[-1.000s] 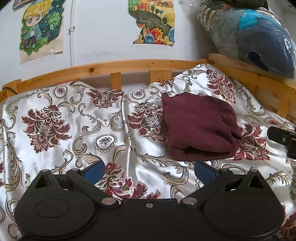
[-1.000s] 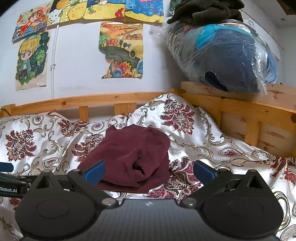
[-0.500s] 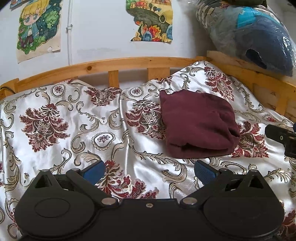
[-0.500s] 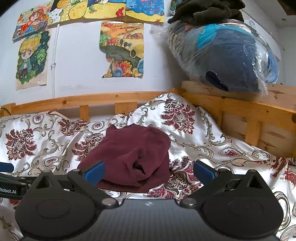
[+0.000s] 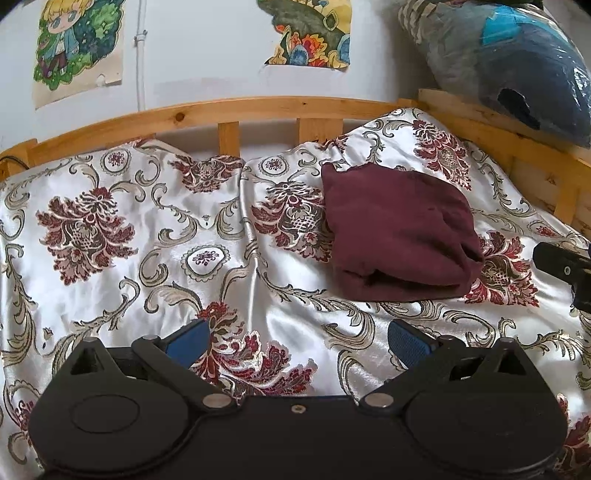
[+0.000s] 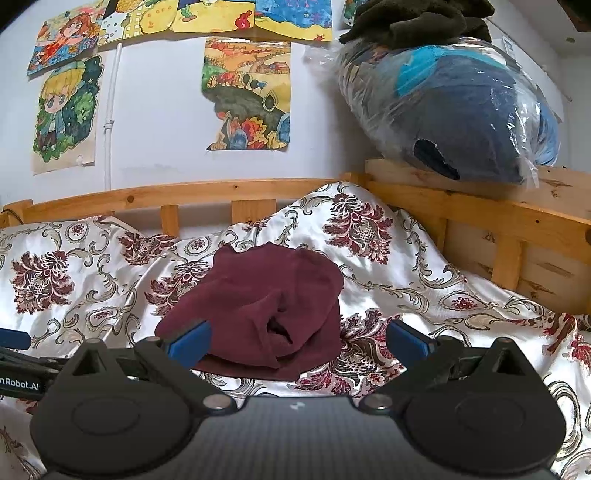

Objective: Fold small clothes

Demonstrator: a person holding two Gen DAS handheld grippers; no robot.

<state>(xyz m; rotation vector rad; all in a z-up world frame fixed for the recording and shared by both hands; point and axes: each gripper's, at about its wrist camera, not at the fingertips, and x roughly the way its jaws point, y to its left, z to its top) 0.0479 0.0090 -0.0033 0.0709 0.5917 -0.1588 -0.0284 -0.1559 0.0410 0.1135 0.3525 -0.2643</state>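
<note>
A folded maroon garment (image 5: 399,232) lies on the floral satin bedspread (image 5: 147,240), right of centre in the left wrist view. My left gripper (image 5: 297,341) is open and empty, hovering over bare bedspread in front of and left of the garment. In the right wrist view the same garment (image 6: 266,299) sits just ahead, its near edge between the blue pads. My right gripper (image 6: 295,339) is open, close above the garment's front edge, holding nothing. The right gripper's tip (image 5: 561,262) shows at the right edge of the left wrist view.
A wooden bed rail (image 5: 258,107) runs along the back and right side (image 6: 480,210). A plastic-wrapped bundle (image 6: 461,107) rests on the right rail with dark cloth (image 6: 413,18) on top. Drawings (image 6: 247,96) hang on the wall. The left gripper's body (image 6: 14,354) shows at left.
The left wrist view has shifted slightly, with the garment sitting a little higher in frame. Both grippers stay open; the right view is nearly unchanged.
</note>
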